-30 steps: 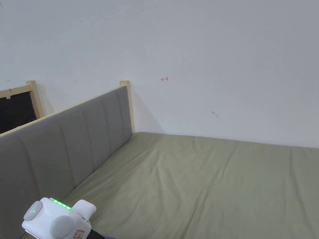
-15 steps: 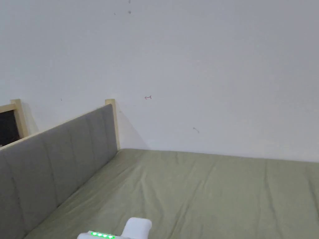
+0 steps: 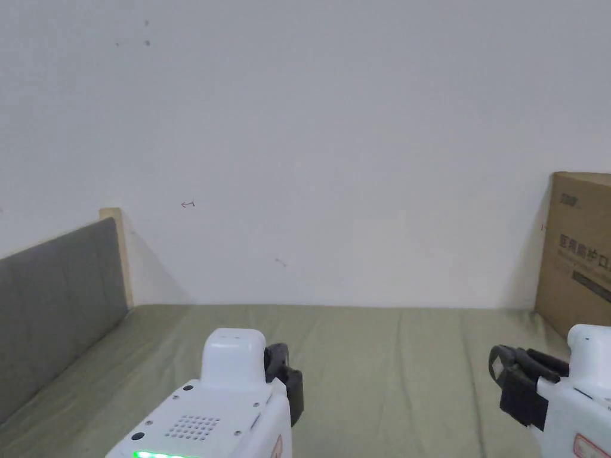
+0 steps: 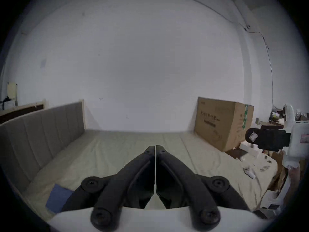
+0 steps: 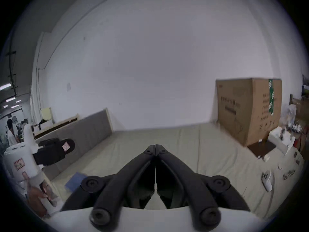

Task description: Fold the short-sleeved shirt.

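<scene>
Both the left gripper (image 4: 155,147) and right gripper (image 5: 155,147) hover with jaws pressed together and empty above the bed (image 3: 382,358), while a blue folded cloth (image 4: 57,198), possibly the shirt, lies at seven o'clock, nearer the left.

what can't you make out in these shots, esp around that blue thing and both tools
- Blue cloth: left gripper view, partly behind the left tool's arm; whether it is the shirt, and how it lies, cannot be told.
- Same cloth: right gripper view, near corner hidden by the right tool.
- Small items on the bed sheet: blurred, unidentifiable.
- Cardboard box: head view, cut by the right edge.
</scene>
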`<state>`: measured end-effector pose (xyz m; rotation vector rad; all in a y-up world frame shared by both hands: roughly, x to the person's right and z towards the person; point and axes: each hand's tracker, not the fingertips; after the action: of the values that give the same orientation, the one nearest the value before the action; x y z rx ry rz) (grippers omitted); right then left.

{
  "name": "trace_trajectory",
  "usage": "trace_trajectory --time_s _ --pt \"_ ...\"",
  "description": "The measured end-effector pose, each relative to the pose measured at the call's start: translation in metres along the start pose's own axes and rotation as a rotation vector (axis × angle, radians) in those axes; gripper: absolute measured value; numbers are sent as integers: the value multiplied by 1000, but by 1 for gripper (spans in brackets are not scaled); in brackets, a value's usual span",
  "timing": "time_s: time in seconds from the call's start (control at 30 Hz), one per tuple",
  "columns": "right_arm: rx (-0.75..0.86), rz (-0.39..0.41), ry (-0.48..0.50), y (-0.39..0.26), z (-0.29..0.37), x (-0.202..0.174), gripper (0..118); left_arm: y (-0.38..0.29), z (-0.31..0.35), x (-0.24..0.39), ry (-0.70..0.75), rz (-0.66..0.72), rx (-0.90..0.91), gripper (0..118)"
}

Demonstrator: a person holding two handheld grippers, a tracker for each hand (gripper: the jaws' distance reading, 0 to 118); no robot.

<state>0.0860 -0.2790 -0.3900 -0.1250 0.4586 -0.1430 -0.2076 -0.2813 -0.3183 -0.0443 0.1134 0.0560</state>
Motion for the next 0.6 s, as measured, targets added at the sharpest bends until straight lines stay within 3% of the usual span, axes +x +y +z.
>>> trace_trajectory --time_s 0.13,0.2,0.23,0.27,0.3,0.37,0.5,0.6 --pt "98 60 -54 -1 7 -6 0 0 7 11 46 -49 70 1" --pt "100 62 -55 -3 6 -9 3 1 10 14 55 -56 82 16" --pt "99 63 -57 -4 6 -10 15 2 12 15 61 -57 91 33" --pt "100 66 -62 -5 7 -11 39 2 14 14 65 -54 98 62" --pt "98 71 -71 -7 6 -13 60 2 16 13 63 -44 103 85" --pt "92 80 -70 -10 5 -14 88 3 17 12 63 -25 108 113" --pt "91 114 -89 -14 5 -19 117 2 21 12 74 -30 121 113" --pt "129 135 -94 -13 8 -25 118 2 21 12 101 -36 98 113"
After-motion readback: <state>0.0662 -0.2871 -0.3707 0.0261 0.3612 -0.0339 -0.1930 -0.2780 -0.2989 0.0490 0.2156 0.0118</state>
